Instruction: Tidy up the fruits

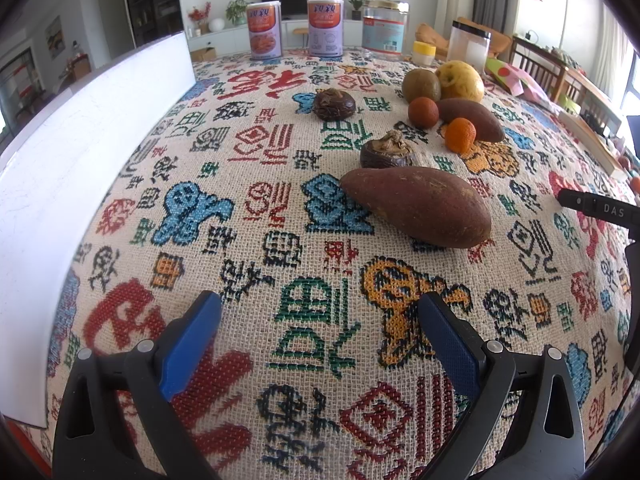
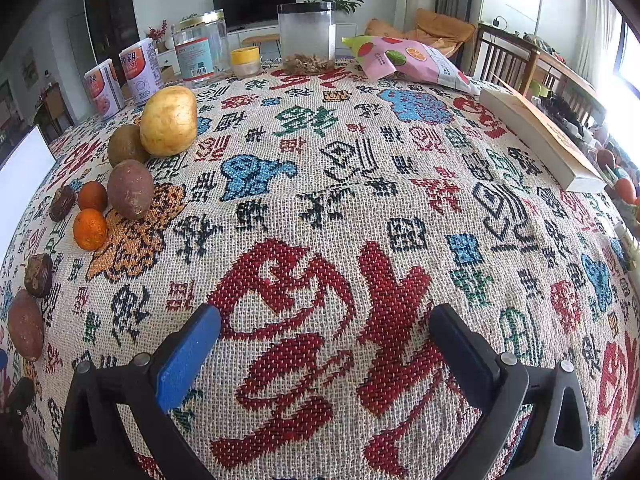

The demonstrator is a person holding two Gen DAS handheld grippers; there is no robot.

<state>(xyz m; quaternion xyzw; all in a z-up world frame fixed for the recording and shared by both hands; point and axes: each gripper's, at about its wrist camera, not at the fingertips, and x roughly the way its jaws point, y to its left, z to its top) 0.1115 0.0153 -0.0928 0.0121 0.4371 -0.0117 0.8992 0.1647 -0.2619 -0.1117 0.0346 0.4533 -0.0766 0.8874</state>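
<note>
Patterned tablecloth (image 1: 256, 240), "DAS"-marked tongs (image 1: 596, 208)

The right claw (image 2: 324, 344) is wide open with nothing in it, above the tabletop (image 2: 360, 184). Far to its left sit a big yellow fruit (image 2: 169, 121), two small oranges (image 2: 90, 229) and brown fruits (image 2: 130, 189).

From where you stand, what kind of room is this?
Most likely a home living and dining room: a television on the far wall, wooden chairs by the window, and a table under a woven tablecloth.
</note>
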